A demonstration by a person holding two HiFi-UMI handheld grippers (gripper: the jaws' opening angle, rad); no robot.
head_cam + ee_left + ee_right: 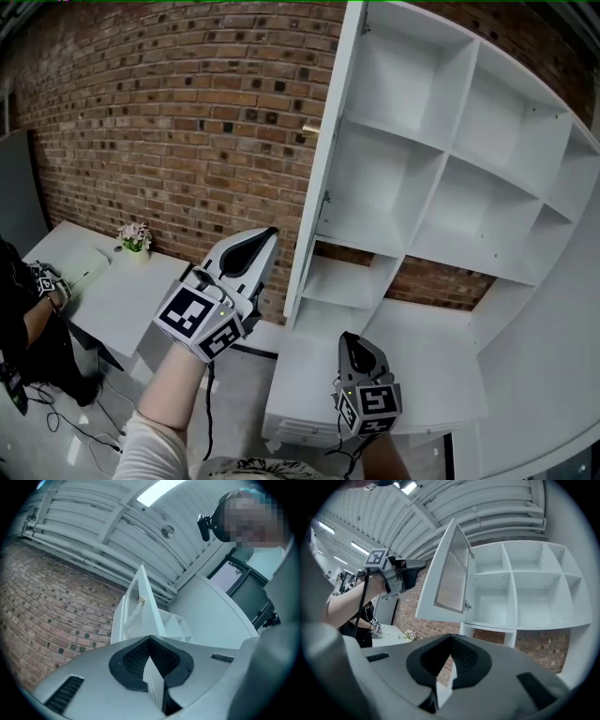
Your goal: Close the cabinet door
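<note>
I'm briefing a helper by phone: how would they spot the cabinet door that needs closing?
Find the white shelf unit against the brick wall. On its left side a tall white door stands swung open. It is the only door in view, with a small gold knob on its outer face.

Red brick wall (187, 112) behind white table (127, 302), grey floor (239, 408).

Head view looking forward, gripper views along their jaws, all share cabinet door (323, 159)
</note>
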